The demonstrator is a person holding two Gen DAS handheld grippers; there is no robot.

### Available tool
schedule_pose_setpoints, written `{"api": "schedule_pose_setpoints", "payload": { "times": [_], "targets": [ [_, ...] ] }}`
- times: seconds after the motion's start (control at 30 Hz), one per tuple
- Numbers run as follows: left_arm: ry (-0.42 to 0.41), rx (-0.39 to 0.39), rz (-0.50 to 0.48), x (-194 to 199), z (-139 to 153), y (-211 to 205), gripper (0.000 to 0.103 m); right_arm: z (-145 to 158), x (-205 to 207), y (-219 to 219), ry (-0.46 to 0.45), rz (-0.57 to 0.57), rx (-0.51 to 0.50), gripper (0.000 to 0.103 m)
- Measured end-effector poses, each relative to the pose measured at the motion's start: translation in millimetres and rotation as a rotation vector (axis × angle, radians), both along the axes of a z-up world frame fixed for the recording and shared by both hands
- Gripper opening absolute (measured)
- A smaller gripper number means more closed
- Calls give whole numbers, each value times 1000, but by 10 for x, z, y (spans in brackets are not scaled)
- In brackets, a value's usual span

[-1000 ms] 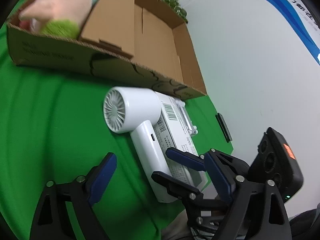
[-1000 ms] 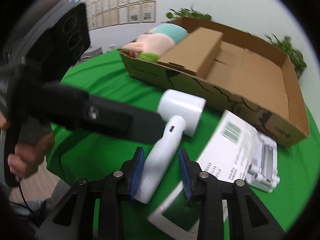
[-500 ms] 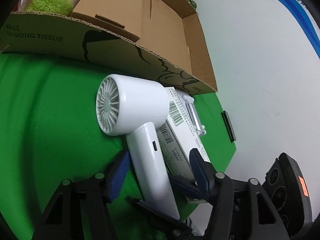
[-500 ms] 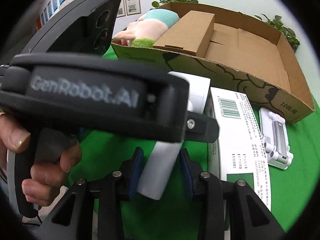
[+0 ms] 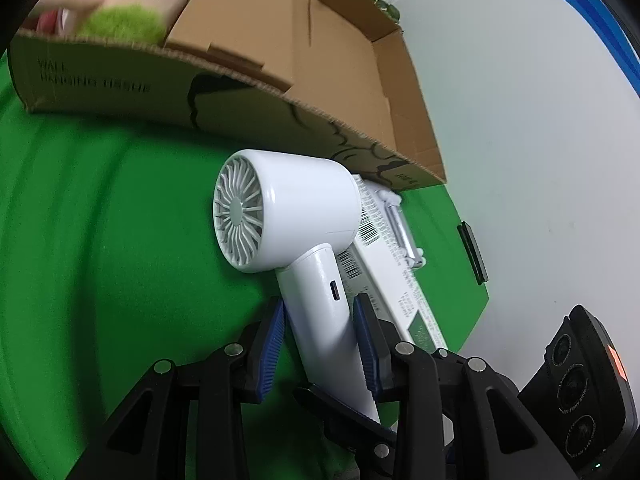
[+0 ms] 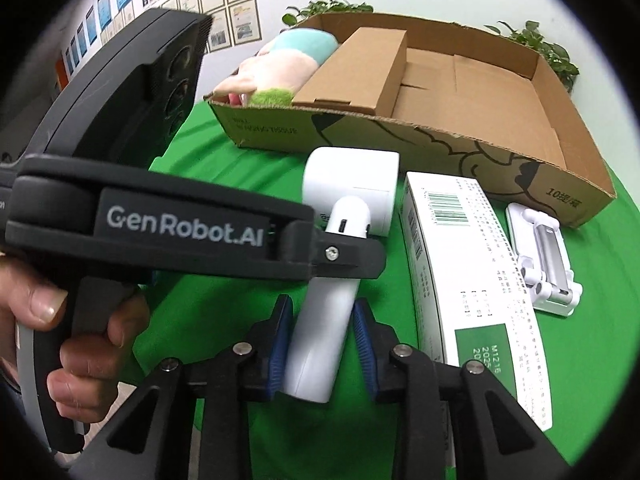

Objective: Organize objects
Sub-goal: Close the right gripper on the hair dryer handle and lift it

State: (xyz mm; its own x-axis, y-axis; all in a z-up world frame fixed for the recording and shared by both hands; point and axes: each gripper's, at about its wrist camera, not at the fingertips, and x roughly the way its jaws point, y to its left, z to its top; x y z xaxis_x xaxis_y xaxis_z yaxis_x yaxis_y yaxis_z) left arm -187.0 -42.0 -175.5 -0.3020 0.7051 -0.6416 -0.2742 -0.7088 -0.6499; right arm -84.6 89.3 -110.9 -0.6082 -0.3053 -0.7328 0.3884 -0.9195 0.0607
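Observation:
A white hair dryer (image 5: pixel 288 216) lies on the green tablecloth, its head near the cardboard box (image 5: pixel 240 96). My left gripper (image 5: pixel 320 344) is closed around the dryer's handle. My right gripper (image 6: pixel 322 344) also has its blue pads against the lower handle (image 6: pixel 320 336). The left gripper's body (image 6: pixel 160 224) crosses the right wrist view above the handle. The cardboard box (image 6: pixel 440 148) holds a plush toy (image 6: pixel 280 68) and a smaller brown carton (image 6: pixel 360 72).
A white printed box (image 6: pixel 472 280) lies right of the dryer, with a white plastic holder (image 6: pixel 544 264) beyond it. A dark flat object (image 5: pixel 472 252) lies at the table's right edge. Plants stand behind the box.
My left gripper moved in over the dryer's handle and closed on it. The right gripper stayed on the handle's lower end while the dryer shifted slightly.

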Motion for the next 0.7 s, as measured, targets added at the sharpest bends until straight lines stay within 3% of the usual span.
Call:
{"api": "schedule_pose_setpoints", "payload": {
  "times": [0.2, 0.43, 0.7],
  "targets": [
    [85, -34, -1, 63, 299, 55, 32, 166, 51, 31, 51, -22, -45, 28],
    [232, -79, -7, 93, 877, 178, 31, 515, -39, -20, 154, -49, -94, 28],
    [373, -112, -21, -73, 1541, 328, 31, 966, -185, 222, 272, -74, -139, 28]
  ]
}}
